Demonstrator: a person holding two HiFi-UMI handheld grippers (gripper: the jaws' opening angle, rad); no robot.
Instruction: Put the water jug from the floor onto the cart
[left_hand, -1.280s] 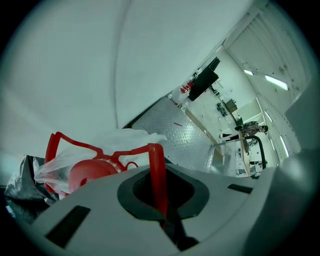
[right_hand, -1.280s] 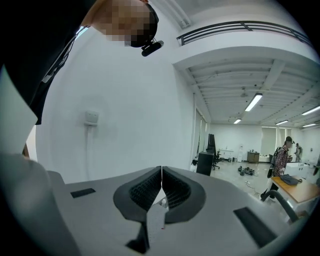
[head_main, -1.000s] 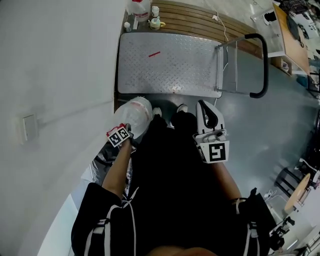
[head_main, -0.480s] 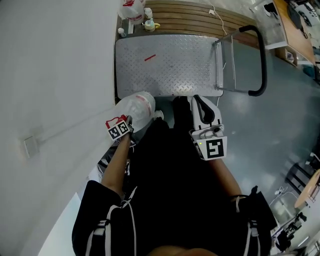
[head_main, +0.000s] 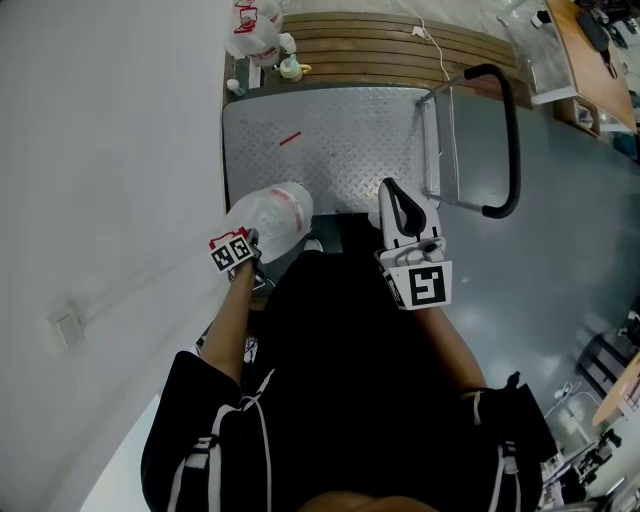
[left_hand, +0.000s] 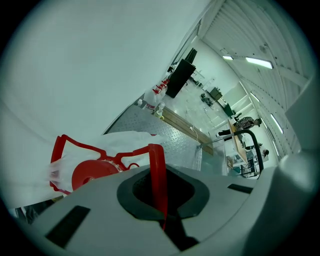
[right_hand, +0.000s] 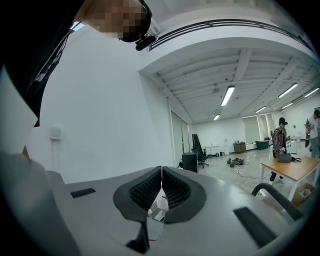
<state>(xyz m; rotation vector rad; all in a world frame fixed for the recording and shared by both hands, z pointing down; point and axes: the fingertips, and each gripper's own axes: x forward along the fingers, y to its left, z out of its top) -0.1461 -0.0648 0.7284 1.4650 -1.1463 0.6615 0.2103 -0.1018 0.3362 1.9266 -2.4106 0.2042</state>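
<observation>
Two grippers are in play, one in each of the person's hands. The left gripper (head_main: 250, 243) points steeply down at about eleven o'clock from the person, its jaws pinched tight on the red handle (left_hand: 157, 175) of the water jug (head_main: 272, 212). That jug, clear plastic with a red band, hangs from the grip off the floor, right at the near-left corner of the cart (head_main: 340, 140). From above its body overlaps the deck's near edge, and I can't tell whether it touches the metal.

The right gripper (head_main: 392, 192) is held nearly level at twelve o'clock, over the cart's near edge. Its jaws are pressed together with nothing between them.

There is one cart, a checker-plate deck dead ahead. Its single black push handle (head_main: 505, 140) stands at two o'clock, and one short red mark (head_main: 290, 139) lies on the deck. Past the far-left corner, by the wall (head_main: 100, 150), stands a second jug (head_main: 250, 25) with at least two small bottles (head_main: 290, 68) beside it, next to wooden slats (head_main: 380, 40). Far across the room, two people (right_hand: 281, 131) stand.
</observation>
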